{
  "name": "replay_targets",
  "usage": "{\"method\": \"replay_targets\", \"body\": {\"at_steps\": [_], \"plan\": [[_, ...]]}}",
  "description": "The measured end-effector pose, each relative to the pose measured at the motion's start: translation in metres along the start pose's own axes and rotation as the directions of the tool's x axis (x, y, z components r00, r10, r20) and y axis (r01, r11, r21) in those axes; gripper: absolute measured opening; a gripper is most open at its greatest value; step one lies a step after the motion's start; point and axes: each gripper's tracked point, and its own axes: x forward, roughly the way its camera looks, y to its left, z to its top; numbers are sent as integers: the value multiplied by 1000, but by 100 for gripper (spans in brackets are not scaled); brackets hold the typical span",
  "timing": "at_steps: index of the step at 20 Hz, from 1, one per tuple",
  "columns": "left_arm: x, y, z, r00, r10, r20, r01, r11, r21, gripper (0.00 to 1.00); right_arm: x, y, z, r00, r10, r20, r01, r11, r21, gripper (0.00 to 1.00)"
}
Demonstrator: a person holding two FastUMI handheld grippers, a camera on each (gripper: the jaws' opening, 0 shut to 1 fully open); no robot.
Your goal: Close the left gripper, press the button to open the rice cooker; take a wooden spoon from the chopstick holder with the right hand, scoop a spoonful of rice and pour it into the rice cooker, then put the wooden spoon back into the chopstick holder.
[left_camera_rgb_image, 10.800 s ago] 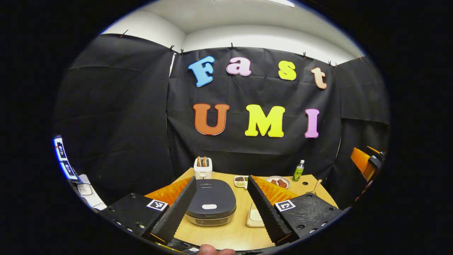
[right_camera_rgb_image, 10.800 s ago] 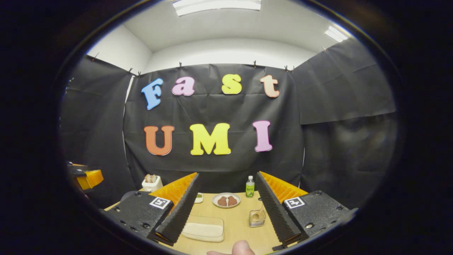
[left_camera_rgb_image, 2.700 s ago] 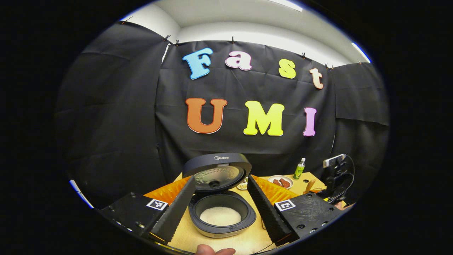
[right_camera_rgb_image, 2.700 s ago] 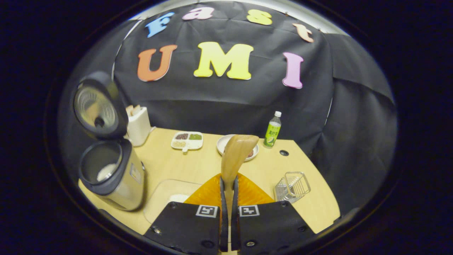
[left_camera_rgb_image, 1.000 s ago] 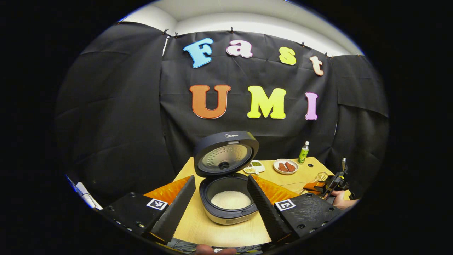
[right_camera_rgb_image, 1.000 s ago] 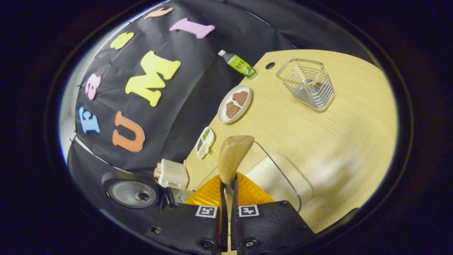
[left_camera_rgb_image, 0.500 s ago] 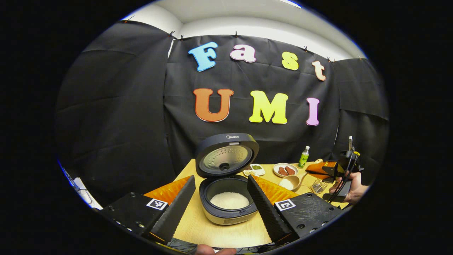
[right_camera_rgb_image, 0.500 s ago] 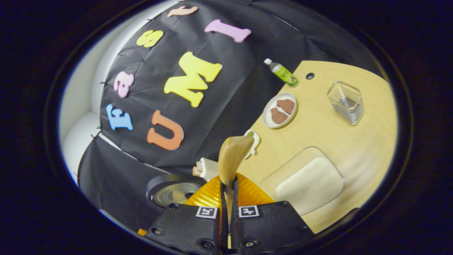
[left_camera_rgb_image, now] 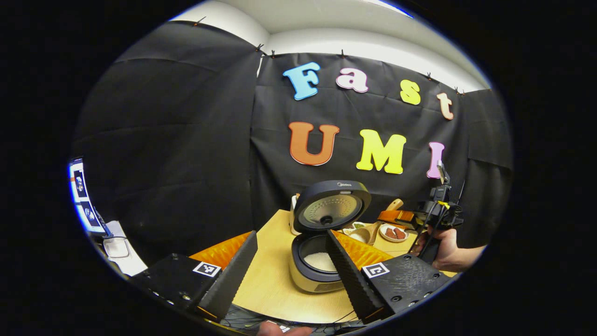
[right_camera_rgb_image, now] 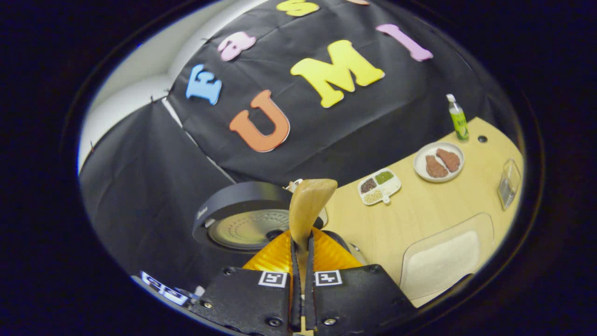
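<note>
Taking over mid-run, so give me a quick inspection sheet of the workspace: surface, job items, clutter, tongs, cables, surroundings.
Surface: wooden table, bare between items.
Job's things: rice cooker open, lid up, rice inside; wooden spoon held near the lid; rice tray; chopstick holder at the table edge.
Clutter: plate, sectioned dish, bottle, toaster.
Tongs: left tongs open; right tongs shut on the wooden spoon.
Cables: wires along the near edge.
Surroundings: black cloth wall.
</note>
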Motion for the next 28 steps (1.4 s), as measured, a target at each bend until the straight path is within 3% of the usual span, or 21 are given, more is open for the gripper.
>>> {"method": "replay_targets", "body": {"at_steps": [3,8,13,19,21,23,28], "plan": [[-5,12,-3,999,35,1,-35,999,-19,95,14,21,-15,1000,-11,4,12,980,-196,8],[-7,23,-6,998,65,2,-65,997,-41,95,15,50,-21,999,1,42,19,880,-474,8],[-5,21,-3,998,61,12,-60,997,-52,95,5,75,-16,992,59,109,35,708,-705,8],[-5,19,2,998,59,29,-57,996,-64,95,1,84,-17,980,106,168,90,518,-851,9],[-5,19,2,998,62,30,-60,996,-68,95,1,84,-23,982,112,155,76,513,-855,8],[-5,19,3,998,63,32,-60,996,-72,95,-1,82,-23,984,108,142,60,550,-833,8],[-4,9,5,999,31,30,-28,997,-70,95,-30,65,-3,987,92,130,27,709,-704,8]]}}
